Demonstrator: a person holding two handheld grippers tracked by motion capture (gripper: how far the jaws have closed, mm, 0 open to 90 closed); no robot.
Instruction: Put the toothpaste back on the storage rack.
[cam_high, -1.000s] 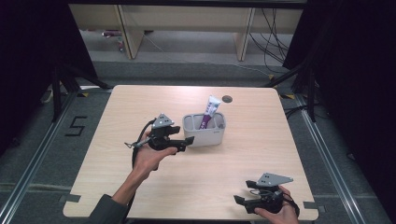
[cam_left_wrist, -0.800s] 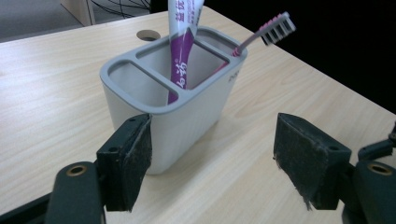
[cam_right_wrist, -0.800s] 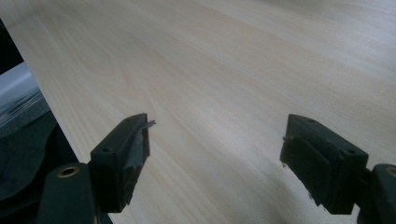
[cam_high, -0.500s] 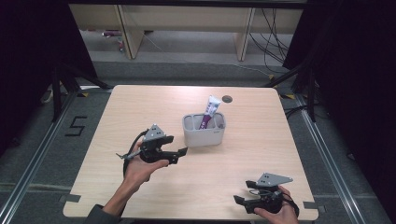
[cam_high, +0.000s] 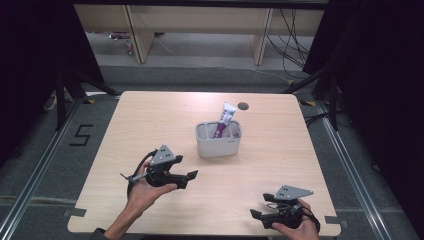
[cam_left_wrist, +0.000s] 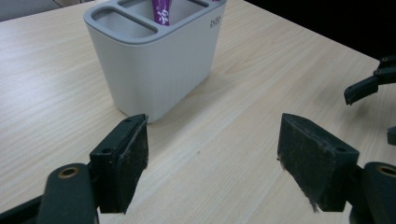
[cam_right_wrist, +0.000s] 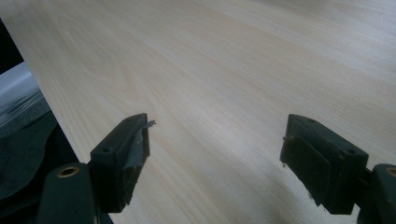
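Left tool level — jaws wide, facing holder.

Table pale wood grain, smooth matt; holder matt grey plastic; tube glossy.

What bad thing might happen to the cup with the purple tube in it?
The tube leans out over the holder's rim, so a bump could tip it out. The left hand-held gripper is open and empty beside the holder; a careless swing might knock it over. The holder also looks light, so it could slide on the table.
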